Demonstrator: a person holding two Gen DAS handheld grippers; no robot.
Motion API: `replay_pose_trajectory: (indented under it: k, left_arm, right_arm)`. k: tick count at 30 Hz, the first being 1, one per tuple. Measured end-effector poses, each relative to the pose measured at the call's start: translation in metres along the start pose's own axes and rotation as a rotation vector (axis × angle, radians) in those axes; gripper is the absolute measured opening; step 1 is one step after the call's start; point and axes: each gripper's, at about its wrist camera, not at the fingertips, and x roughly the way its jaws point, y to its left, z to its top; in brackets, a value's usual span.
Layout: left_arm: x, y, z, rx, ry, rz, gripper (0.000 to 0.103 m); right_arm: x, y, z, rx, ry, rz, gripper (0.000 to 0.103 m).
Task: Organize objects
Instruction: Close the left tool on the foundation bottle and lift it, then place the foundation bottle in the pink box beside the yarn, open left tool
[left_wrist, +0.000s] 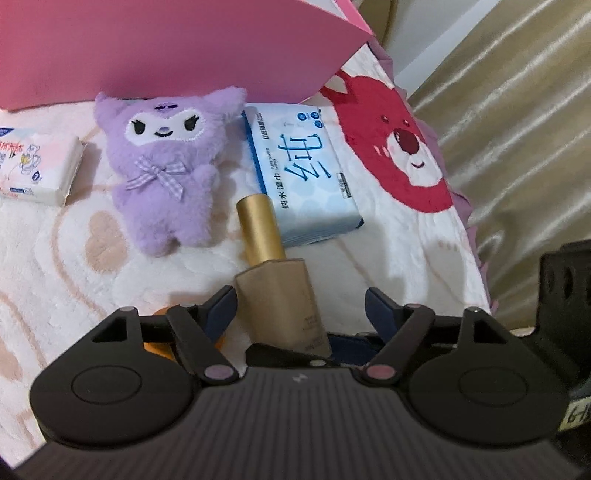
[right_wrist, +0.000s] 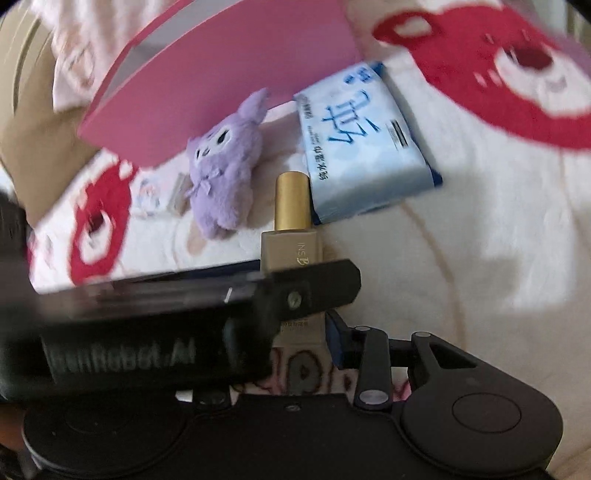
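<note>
A beige bottle with a gold cap stands between the fingers of my left gripper, whose jaws stand wide apart with a clear gap on the right side. In the right wrist view the same bottle sits at my right gripper; its right finger presses the bottle's side, and the left gripper's body hides its left finger. A purple plush toy lies on the blanket beyond, next to a blue wet-wipes pack. A white tissue pack lies at far left.
A pink box stands behind the plush, also in the right wrist view. Everything rests on a white fleece blanket with red bear prints. A beige curtain hangs at the right past the bed edge.
</note>
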Motion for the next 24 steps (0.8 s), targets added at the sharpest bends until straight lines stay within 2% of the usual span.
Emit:
replay_pose_trajectory:
  k: [1,2,3,4,6,10,15,19,24]
  left_arm:
    - [-0.001,0.001,0.000,-0.005,0.003,0.005,0.075]
    - [-0.002,0.002,0.000,-0.008,0.004,0.028,0.066]
    - [-0.004,0.001,0.000,-0.003,0.004,0.067,0.052]
    - [-0.005,0.001,0.000,0.007,0.005,0.093,0.048]
    - [-0.006,0.007,0.001,-0.007,0.004,0.084,0.047]
    - [-0.011,0.014,0.003,-0.042,-0.003,0.046,0.045]
    - [-0.028,0.013,0.004,-0.055,-0.029,0.003,0.045]
    - [-0.053,0.003,0.007,-0.031,-0.074,0.005,0.045]
    - [-0.097,-0.010,0.015,-0.016,-0.128,0.009,0.045]
  right_arm:
    - [0.000,0.000,-0.002,0.007,0.003,0.010,0.041]
    - [0.000,0.001,-0.003,0.006,0.007,0.028,0.041]
    - [-0.001,0.001,-0.003,0.009,0.007,0.043,0.041]
    - [-0.001,0.004,-0.004,-0.003,0.000,0.034,0.041]
    - [0.000,0.012,-0.007,-0.056,-0.015,-0.004,0.041]
    - [0.003,0.018,-0.004,-0.101,-0.029,-0.025,0.041]
    - [-0.010,0.035,-0.011,-0.172,-0.097,-0.070,0.041]
    - [-0.026,0.053,-0.017,-0.233,-0.166,-0.094,0.041]
    - [-0.055,0.078,-0.020,-0.278,-0.250,-0.071,0.041]
